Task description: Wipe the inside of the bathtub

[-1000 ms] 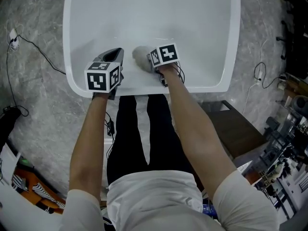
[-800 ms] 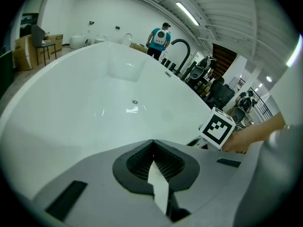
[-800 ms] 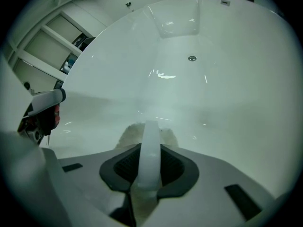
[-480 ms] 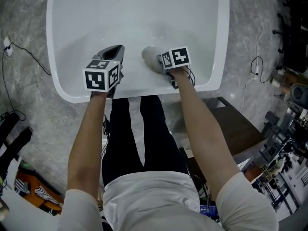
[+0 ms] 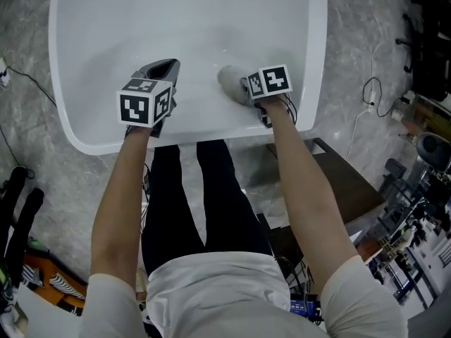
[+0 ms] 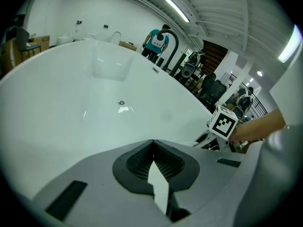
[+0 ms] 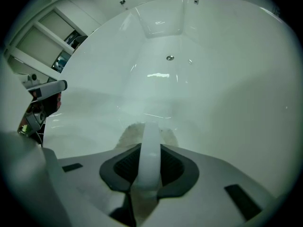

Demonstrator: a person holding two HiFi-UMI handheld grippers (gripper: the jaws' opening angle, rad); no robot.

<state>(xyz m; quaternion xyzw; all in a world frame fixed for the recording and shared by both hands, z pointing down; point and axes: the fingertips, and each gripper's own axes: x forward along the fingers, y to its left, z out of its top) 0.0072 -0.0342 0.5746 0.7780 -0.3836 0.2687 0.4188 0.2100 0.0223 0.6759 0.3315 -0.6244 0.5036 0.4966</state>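
The white bathtub fills the top of the head view. My right gripper is shut on the white handle of a fluffy grey wiping pad. The pad presses on the tub's near inner wall, right of centre, and shows as a pale tuft past the jaws. My left gripper hovers over the near rim to the left, shut with nothing in it. The tub's drain lies ahead on the floor of the tub.
Grey marble floor surrounds the tub. A cable with a plug lies at the right, another cable at the left. A dark brown box stands by my right leg. Clutter fills the lower right; people stand beyond the tub.
The right gripper has slid the pad rightwards along the near inner wall, toward the tub's right side. The left gripper has also shifted right along the rim.
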